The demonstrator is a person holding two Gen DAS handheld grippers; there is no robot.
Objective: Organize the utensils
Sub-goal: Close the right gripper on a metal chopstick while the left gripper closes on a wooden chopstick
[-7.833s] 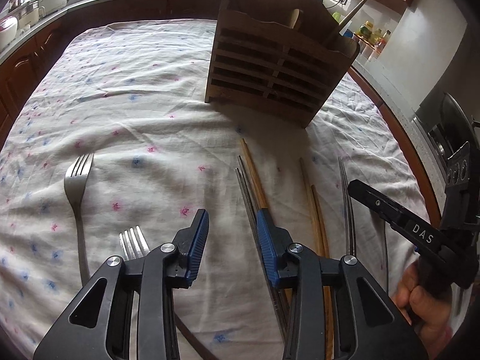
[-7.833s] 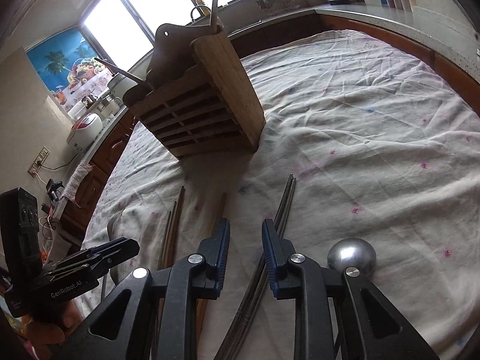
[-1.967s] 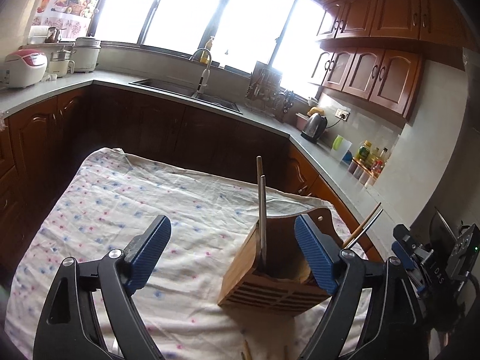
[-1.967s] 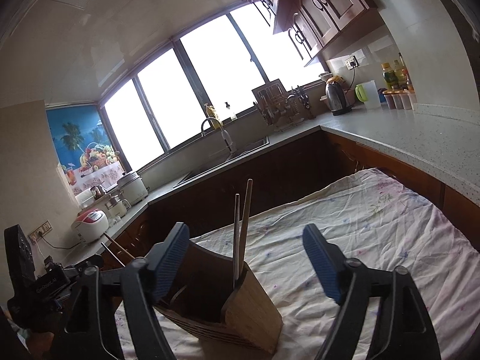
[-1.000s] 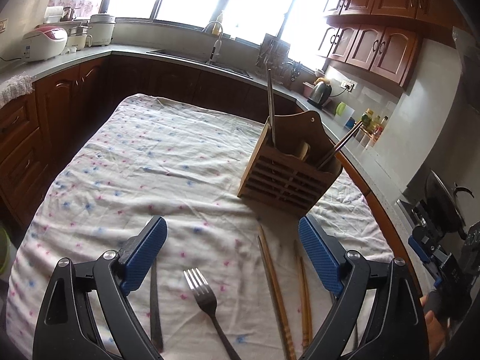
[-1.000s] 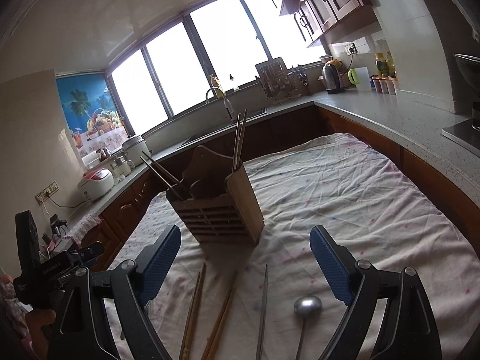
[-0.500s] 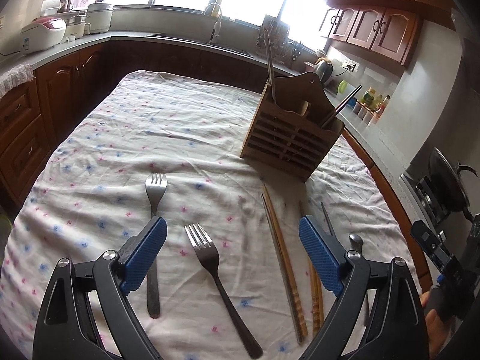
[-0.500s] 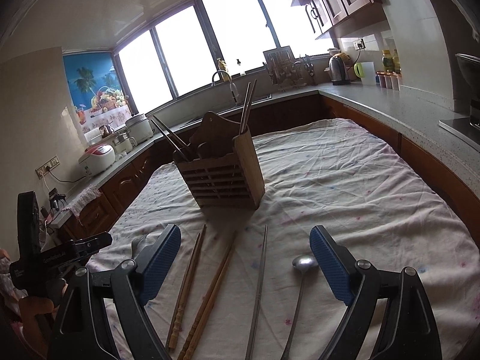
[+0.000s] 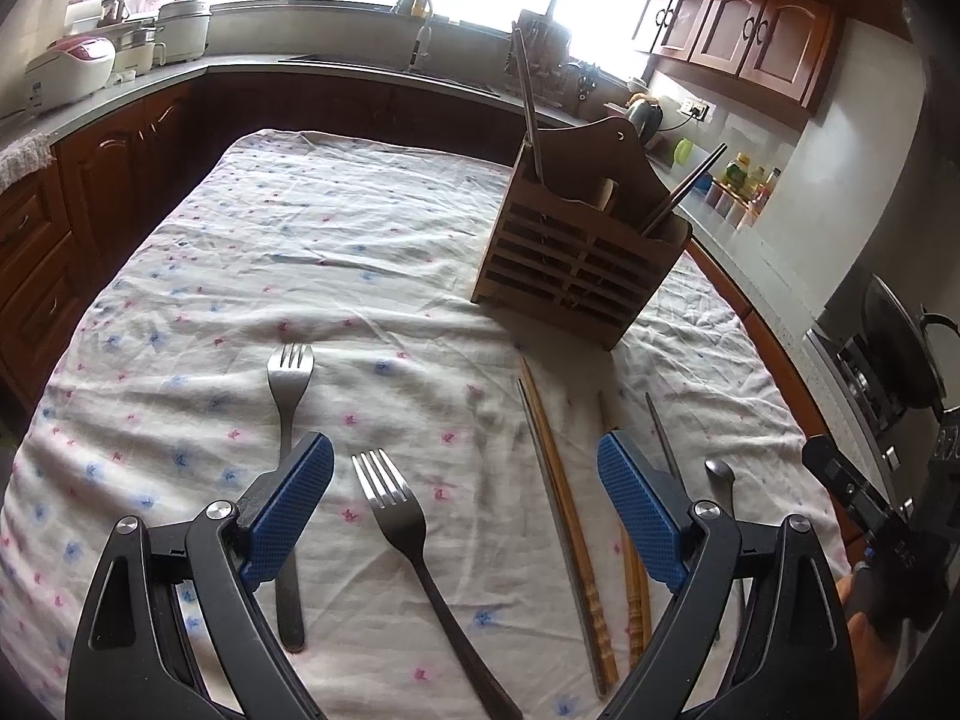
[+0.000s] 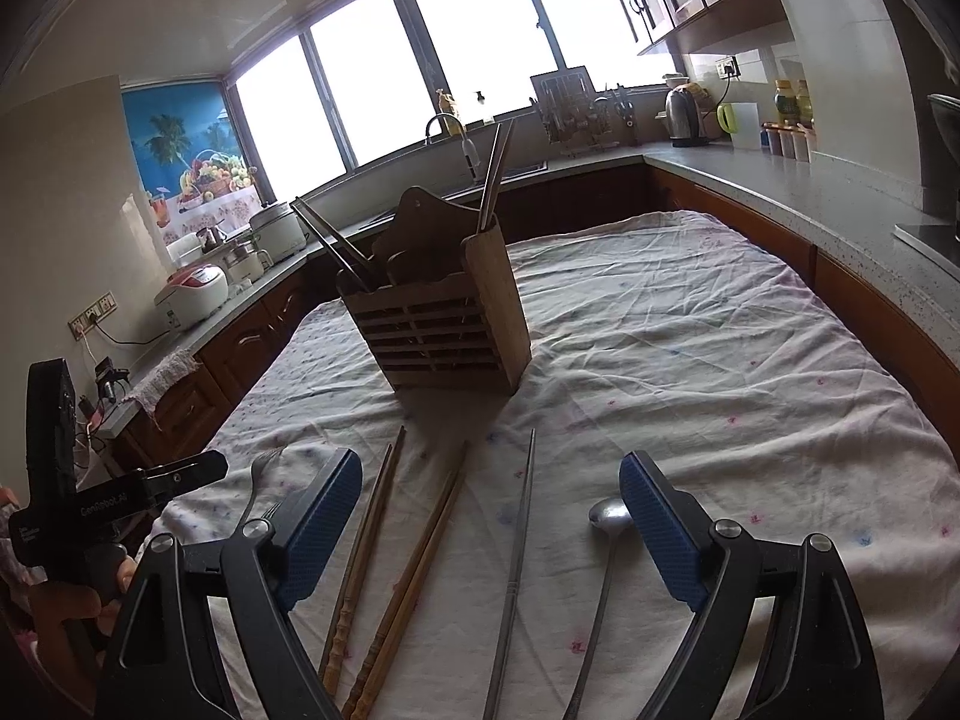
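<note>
On the cloth-covered table (image 9: pixel 360 228) one wooden utensil holder (image 9: pixel 576 276) stands toward the far edge. Near the front edge lie two forks (image 9: pixel 414 540), perhaps four wooden chopsticks (image 10: pixel 414 564), one metal chopstick (image 10: pixel 516 570) and one spoon (image 10: pixel 606 516). Left tool (image 9: pixel 462 510) and right tool (image 10: pixel 492 528) hover above them, jaws spread apart, empty. The left tool's side reads "GenRobot.AI".

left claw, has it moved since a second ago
Yes. The left claw has come down and back from the wooden caddy: both forks now show in full in front of it, where before one was mostly hidden.
</note>
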